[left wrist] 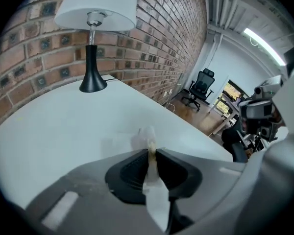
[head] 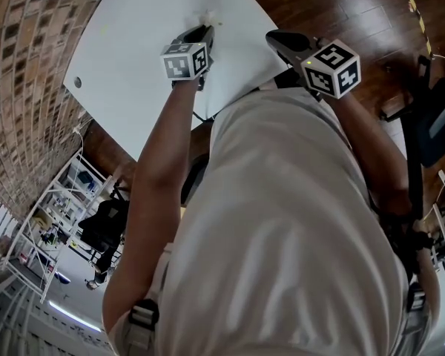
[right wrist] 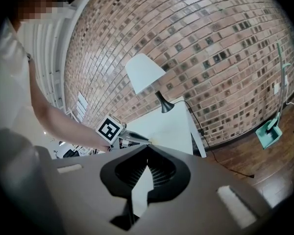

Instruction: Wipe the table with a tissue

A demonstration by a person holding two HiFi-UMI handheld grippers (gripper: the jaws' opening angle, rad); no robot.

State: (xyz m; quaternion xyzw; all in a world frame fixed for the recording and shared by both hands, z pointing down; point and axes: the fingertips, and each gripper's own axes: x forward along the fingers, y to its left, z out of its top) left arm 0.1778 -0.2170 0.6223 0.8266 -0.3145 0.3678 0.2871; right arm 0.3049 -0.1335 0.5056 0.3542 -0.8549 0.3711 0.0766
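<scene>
A crumpled white paper tissue (left wrist: 148,140) is pinched between the jaws of the left gripper (left wrist: 151,152), with its free end at the surface of the white table top (left wrist: 59,126), well apart from the black-stemmed, white-shaded lamp (left wrist: 93,58). The right gripper (right wrist: 147,147) is held near the table's edge, its jaws closed with nothing between them.

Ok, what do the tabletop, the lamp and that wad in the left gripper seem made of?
The tabletop: smooth matte white, likely laminate or painted board. The lamp: glossy black base, metal or plastic; white shade, probably fabric. The tissue: thin crumpled paper, soft ragged edges.
</scene>
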